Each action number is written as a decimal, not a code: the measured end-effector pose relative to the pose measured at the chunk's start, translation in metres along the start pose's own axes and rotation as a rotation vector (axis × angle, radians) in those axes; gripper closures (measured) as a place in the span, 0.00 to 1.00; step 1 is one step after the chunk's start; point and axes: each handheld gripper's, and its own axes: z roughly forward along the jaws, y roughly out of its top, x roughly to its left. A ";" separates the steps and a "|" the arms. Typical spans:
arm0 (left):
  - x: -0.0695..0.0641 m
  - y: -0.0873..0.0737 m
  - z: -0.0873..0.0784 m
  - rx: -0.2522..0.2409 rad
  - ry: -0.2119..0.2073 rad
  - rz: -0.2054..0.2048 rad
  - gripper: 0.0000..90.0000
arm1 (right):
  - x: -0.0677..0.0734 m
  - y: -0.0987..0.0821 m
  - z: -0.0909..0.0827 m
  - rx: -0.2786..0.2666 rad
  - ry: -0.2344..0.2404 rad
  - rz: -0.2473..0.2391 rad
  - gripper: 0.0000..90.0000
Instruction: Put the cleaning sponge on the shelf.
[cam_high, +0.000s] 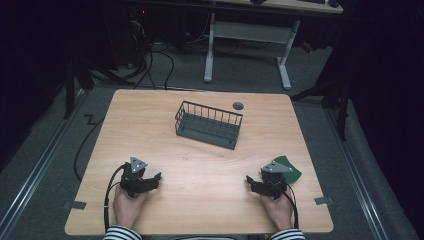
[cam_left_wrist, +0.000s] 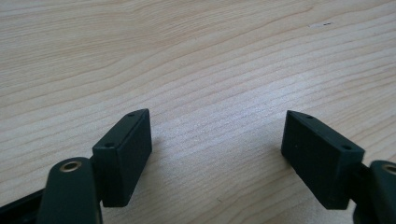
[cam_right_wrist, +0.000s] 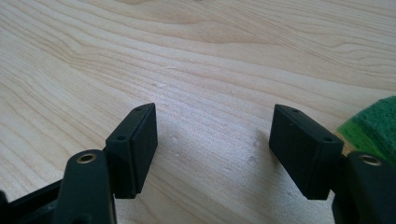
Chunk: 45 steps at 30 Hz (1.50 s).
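I rest both grippers, left (cam_high: 156, 178) and right (cam_high: 248, 181), jaws apart and empty; next the right must reach the green, probably sponge-like pad (cam_high: 291, 167) for the dark wire basket (cam_high: 208, 124).

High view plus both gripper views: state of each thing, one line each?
Left gripper: open, nothing between the jaws, low over the table.
Right gripper: open, nothing held, green sponge just beside it.
Green sponge: flat on the table near its right edge, not gripped.
Wire basket: upright, looks empty.
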 end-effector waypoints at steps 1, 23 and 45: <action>0.000 0.000 0.000 0.000 0.000 0.000 0.28 | 0.000 0.000 0.000 0.000 0.002 0.000 0.37; -0.001 0.001 0.001 0.006 -0.002 -0.006 0.23 | 0.000 0.000 0.000 0.000 0.000 0.005 0.37; -0.003 0.016 -0.004 0.023 -0.032 0.005 0.35 | 0.001 0.005 -0.009 -0.010 0.041 0.052 0.50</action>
